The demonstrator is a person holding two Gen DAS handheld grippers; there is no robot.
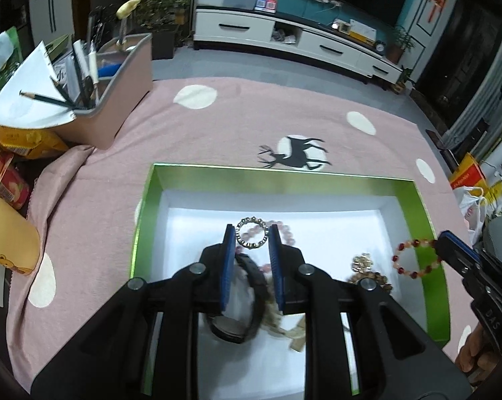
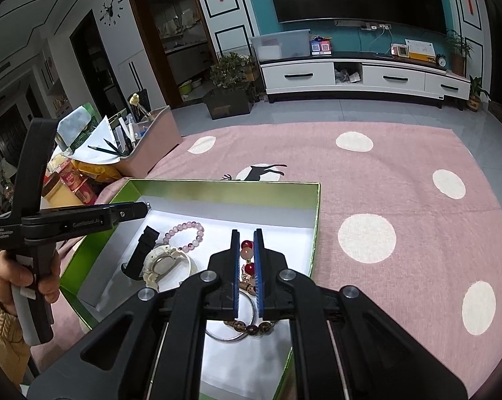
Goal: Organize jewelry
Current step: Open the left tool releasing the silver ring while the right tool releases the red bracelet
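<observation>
A green box with a white floor holds jewelry: a metal ring bracelet, a pink bead bracelet, a black watch strap, a cream watch and brown beads. My left gripper is open and empty above the box's middle. My right gripper is shut on a red and pale bead bracelet, held over the box's right side; the bracelet also shows in the left wrist view.
The box lies on a pink blanket with white dots. A pink organizer with pencils and snack packets stands at the far left. Bags lie at the right edge.
</observation>
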